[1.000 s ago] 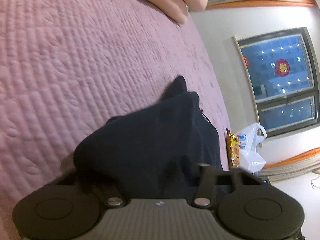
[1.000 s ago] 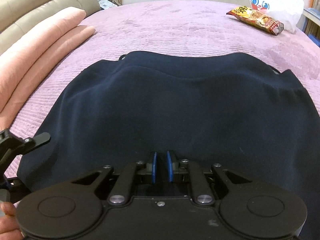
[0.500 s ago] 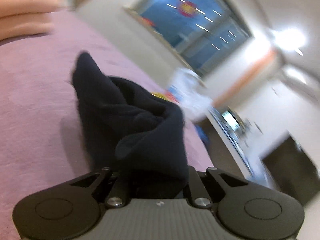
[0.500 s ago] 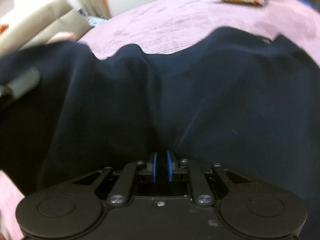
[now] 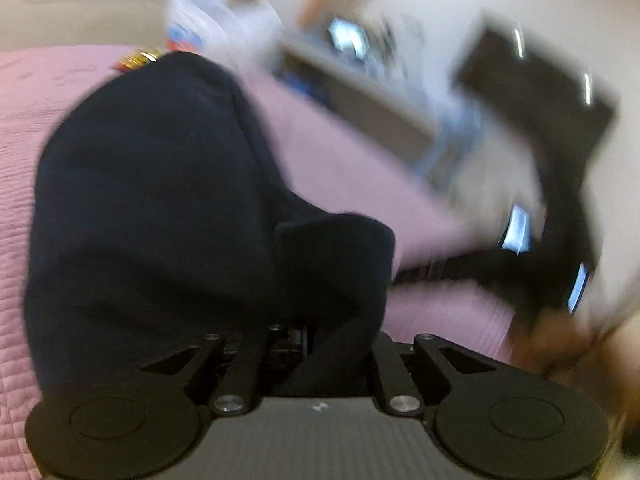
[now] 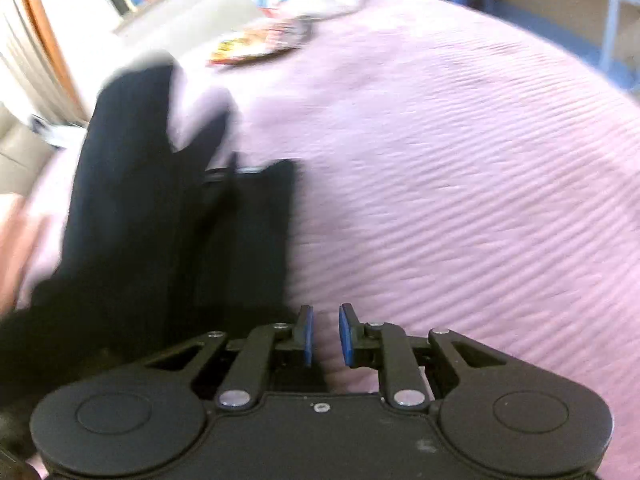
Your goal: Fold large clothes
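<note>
Both fisheye views: heavy barrel distortion, dark vignette at corners. Even, soft indoor light; source not identifiable.

Left wrist: strong motion blur across background, worst at right, with bright streaks on a dark rectangular panel [image 5: 536, 92]. Dark navy fabric garment [image 5: 152, 200] nearly featureless, folds barely legible. Black plastic left gripper [image 5: 304, 340] body sharp.

Right wrist: pink quilted bedspread [image 6: 460, 184] ribs smeared. Garment edges ghosted. Blue pads [image 6: 307, 336] of right gripper [image 6: 326, 336] crisp.

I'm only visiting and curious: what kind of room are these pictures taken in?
Most likely a bedroom in a home: a wide bed under a pink quilted bedspread, a dark garment lying on it, and a snack packet near the far edge.
</note>
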{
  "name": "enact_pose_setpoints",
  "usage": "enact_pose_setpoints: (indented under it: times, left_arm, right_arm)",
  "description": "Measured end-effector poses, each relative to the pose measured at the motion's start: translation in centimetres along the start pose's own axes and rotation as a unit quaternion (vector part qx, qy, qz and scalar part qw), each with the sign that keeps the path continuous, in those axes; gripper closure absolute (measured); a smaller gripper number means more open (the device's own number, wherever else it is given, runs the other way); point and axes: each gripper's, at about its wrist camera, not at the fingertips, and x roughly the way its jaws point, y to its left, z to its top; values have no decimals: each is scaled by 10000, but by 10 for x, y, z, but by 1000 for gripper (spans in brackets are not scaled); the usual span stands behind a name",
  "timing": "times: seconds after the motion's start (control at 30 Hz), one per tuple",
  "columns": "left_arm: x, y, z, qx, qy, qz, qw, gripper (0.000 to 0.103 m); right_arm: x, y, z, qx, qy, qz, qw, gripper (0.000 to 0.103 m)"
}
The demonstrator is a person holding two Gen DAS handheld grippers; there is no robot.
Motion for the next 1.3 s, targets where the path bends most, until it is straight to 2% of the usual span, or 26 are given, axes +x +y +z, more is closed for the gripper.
enact_pose_setpoints:
  times: [0.07, 0.13, 0.2, 0.3, 0.37, 0.43, 0.5, 0.57, 0.6, 0.67, 0.73, 0.8, 0.83, 0.93, 1.03, 1.13, 1.17, 1.2, 1.23, 1.3]
  left_arm:
    - [15, -23, -13, 732, 246, 257, 9967, 91]
    - [18, -39, -18, 1118, 396, 252, 9926, 85]
    - [17, -49, -22, 1292, 527, 183, 9900, 74]
    - [4, -52, -26, 1451, 722, 23, 9868, 74]
    - [-17, -48, -18, 1238, 734, -204, 9894, 74]
    - [-42, -36, -2, 959, 505, -265, 9938, 75]
    - [-66, -18, 19, 688, 116, -78, 9975, 75]
    - [-84, 6, 41, 287, -396, 114, 9987, 76]
    - [-89, 19, 48, 63, -621, 220, 9978, 77]
    - [-88, 48, 56, -433, -954, 523, 9931, 78]
    - [-73, 70, 55, -749, -968, 673, 9902, 82]
    - [-52, 87, 47, -994, -698, 191, 9924, 82]
    - [-42, 92, 49, -1052, -529, 75, 9930, 82]
    - [-26, 89, 41, -992, -394, 110, 9942, 82]
    - [-20, 97, 35, -1194, -321, 18, 9923, 82]
    - [-11, 88, 44, -722, -114, 115, 9973, 81]
    - [-10, 83, 45, -610, -60, 129, 9980, 81]
    - [-4, 77, 45, -516, -21, 124, 9986, 81]
    - [-5, 72, 45, -418, 0, 166, 9990, 81]
    - [-7, 68, 40, -323, 92, 126, 9994, 81]
  right_arm:
    - [1, -8, 4, -145, -29, -176, 9997, 80]
    - [0, -6, 11, -357, -117, -224, 9990, 71]
    - [-6, 7, 22, -576, -290, -109, 9979, 63]
    - [-19, 27, 44, -969, -581, 281, 9932, 48]
    - [-25, 44, 62, -1340, -717, 592, 9866, 45]
    - [-29, 65, 79, -1736, -825, 938, 9769, 45]
    - [-29, 87, 92, -2160, -891, 1280, 9638, 50]
    - [-27, 111, 101, -2623, -917, 1525, 9484, 60]
    - [-28, 121, 103, -2849, -937, 1659, 9394, 66]
    - [-21, 147, 110, -3233, -990, 1914, 9214, 68]
    - [-12, 168, 115, -3441, -978, 2168, 9083, 68]
    - [4, 187, 122, -3519, -834, 2446, 8997, 68]
    - [13, 194, 123, -3525, -729, 2534, 8979, 69]
    - [46, 205, 117, -3579, -266, 2519, 8988, 69]
    - [75, 192, 102, -3766, -237, 1625, 9117, 74]
    - [101, 160, 92, -3647, -363, 611, 9284, 74]
    - [112, 147, 89, -3517, -241, 435, 9348, 74]
    - [121, 130, 90, -3146, -27, 524, 9478, 76]
    - [120, 119, 94, -2830, -7, 701, 9566, 76]
    - [111, 119, 97, -2755, -43, 668, 9590, 77]
